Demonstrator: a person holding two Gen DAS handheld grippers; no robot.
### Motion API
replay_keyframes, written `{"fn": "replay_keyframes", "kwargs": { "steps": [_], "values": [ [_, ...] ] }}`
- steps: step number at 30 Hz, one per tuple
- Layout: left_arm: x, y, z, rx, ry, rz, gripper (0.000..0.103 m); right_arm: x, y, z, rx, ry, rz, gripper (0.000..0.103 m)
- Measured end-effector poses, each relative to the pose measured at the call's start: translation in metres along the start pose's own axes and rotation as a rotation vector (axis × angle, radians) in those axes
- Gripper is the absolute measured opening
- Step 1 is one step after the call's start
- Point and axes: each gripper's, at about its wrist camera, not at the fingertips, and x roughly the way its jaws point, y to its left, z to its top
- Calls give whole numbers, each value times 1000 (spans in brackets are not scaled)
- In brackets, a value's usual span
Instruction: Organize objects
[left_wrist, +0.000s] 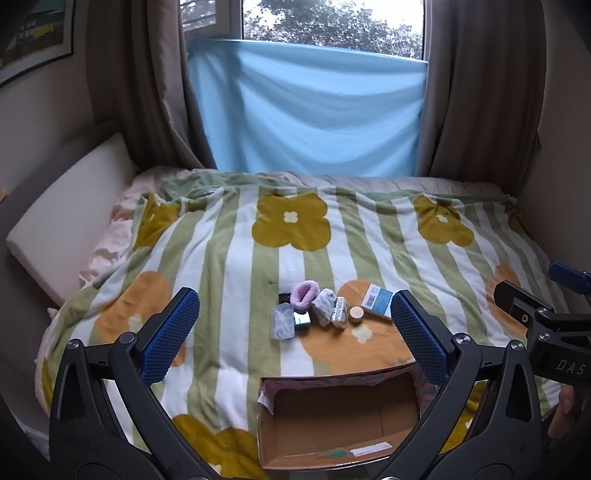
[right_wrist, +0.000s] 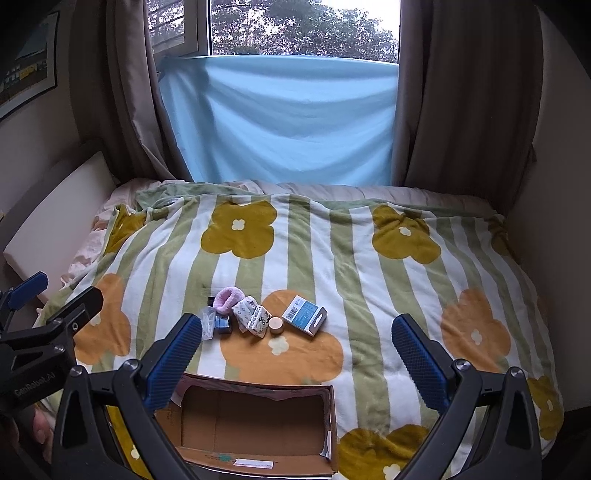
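Both grippers hover wide open and empty above the bed: the left gripper (left_wrist: 295, 332) frames the row of small items, and the right gripper (right_wrist: 297, 350) sits just to its right. The items lie close together on the striped, flower-patterned fleece blanket (right_wrist: 369, 258): a clear plastic bag (left_wrist: 282, 321), a small dark blue box (left_wrist: 302, 320), a fluffy pink scrunchie (left_wrist: 304, 291), two rolled patterned cloth bundles (left_wrist: 330, 310), a small round wooden-lidded jar (left_wrist: 356, 314) and a flat blue-and-white carton (left_wrist: 377, 300). Nearer the cameras stands an open brown cardboard box (left_wrist: 384, 428), seemingly holding nothing but a label on its floor. The first pick is probably best taken from the row's end, the carton or the jar, closing squarely across the narrow sides so the neighbours stay put and no soft blanket is pinched.
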Motion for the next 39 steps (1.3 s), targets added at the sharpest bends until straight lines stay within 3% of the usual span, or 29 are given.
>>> {"fn": "replay_keyframes", "kwargs": {
  "steps": [39],
  "values": [
    [-16, 3, -1, -18, -5, -17, 103, -13, 2, 1, -5, -18, 10, 102]
  ]
}}
